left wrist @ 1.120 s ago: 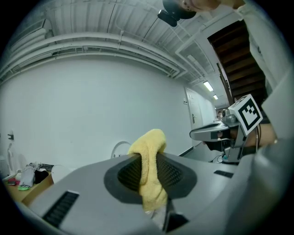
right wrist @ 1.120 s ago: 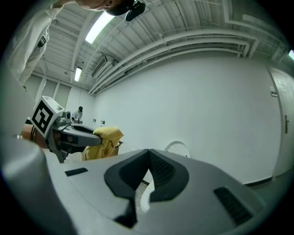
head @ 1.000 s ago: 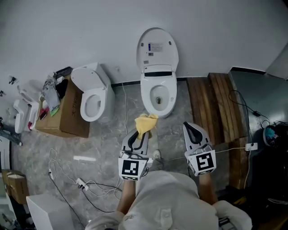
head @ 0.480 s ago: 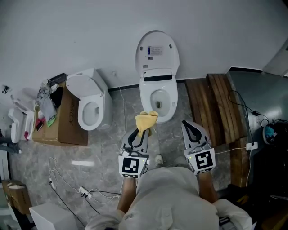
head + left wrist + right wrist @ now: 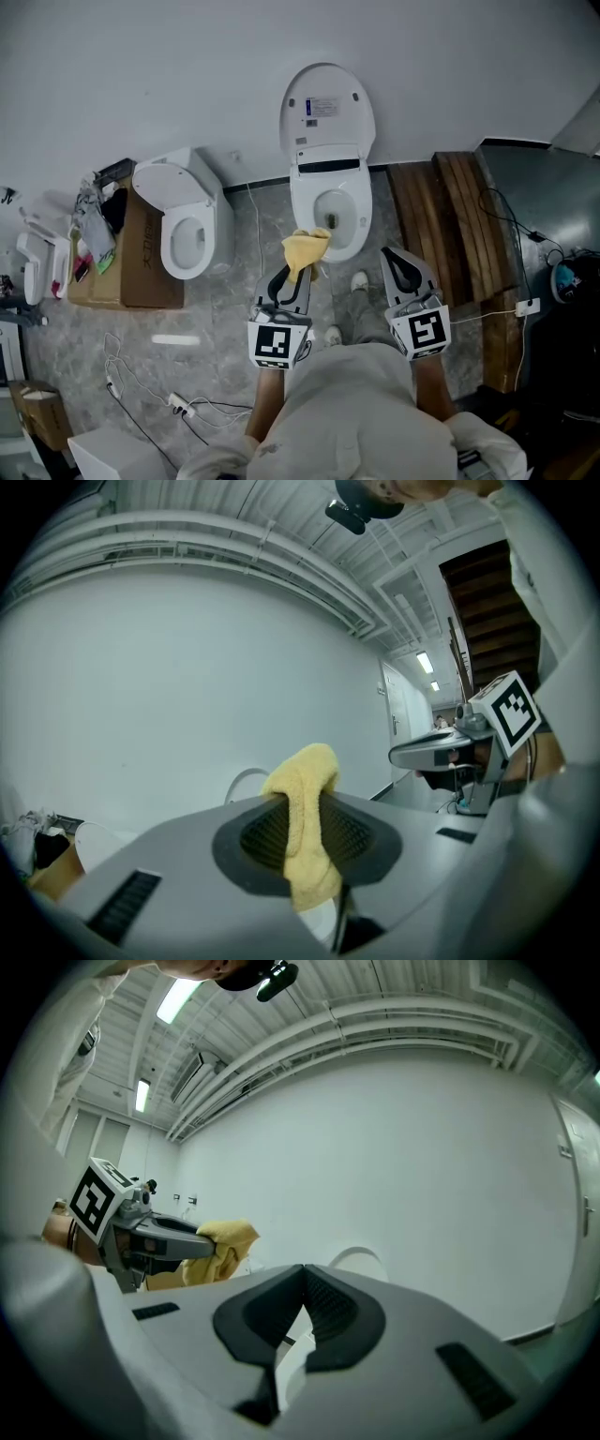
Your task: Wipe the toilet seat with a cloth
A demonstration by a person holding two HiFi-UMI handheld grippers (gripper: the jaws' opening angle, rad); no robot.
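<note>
Cloth was pinched in your left gripper, just before the front rim of the toilet seat. Your right gripper hovered nearby, jaws pressed together on nothing.

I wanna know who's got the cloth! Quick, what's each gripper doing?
Left gripper: shut on the cloth.
Right gripper: shut, holding nothing.

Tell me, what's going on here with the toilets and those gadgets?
A person stands before a toilet with its lid up, a two-jaw gripper in each hand. The left gripper is shut on a yellow cloth, held out toward the toilet's front rim. The right gripper is shut and empty beside it.
</note>
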